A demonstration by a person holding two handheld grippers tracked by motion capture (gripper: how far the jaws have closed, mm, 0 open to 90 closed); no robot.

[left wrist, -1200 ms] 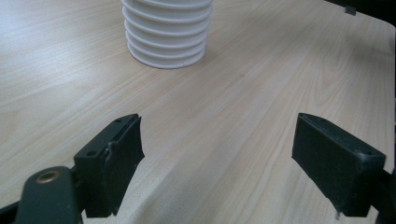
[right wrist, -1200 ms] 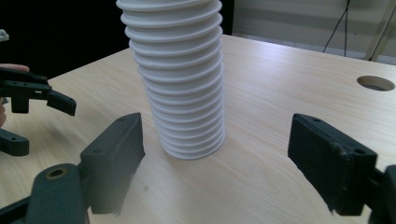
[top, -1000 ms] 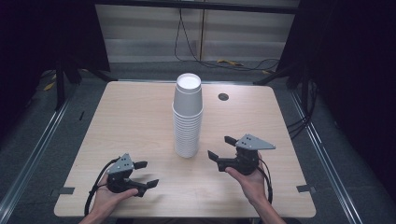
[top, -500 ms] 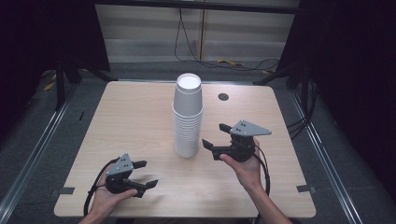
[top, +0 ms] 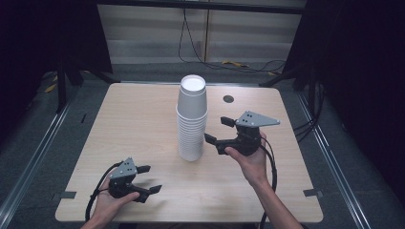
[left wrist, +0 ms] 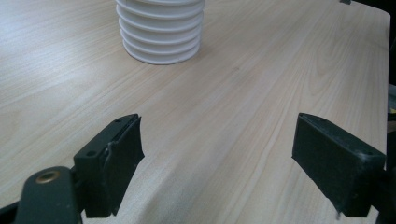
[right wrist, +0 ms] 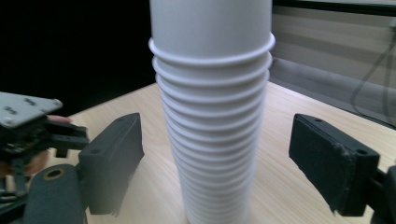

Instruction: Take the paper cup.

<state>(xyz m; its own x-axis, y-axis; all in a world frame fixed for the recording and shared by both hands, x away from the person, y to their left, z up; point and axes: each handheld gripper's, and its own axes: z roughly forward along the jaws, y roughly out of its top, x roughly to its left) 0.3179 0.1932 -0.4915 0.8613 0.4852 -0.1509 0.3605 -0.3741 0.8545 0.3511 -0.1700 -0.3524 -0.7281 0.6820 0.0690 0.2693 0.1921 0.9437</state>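
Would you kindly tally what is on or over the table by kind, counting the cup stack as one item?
Stack of white paper cups: 1
Handheld tools: 2, the left tool and the right tool, both open
Dark round hole in the table: 1
Total: 4

A tall stack of white paper cups (top: 192, 119) stands mid-table, the right gripper (top: 216, 131) wide open just right of it, the left gripper (top: 149, 179) open, well apart at its lower left.

Tall stack of white paper cups (top: 192, 119), all nested rim-up, standing upright around the middle of the light wood table (top: 133, 119), top one sticking out noticeably.
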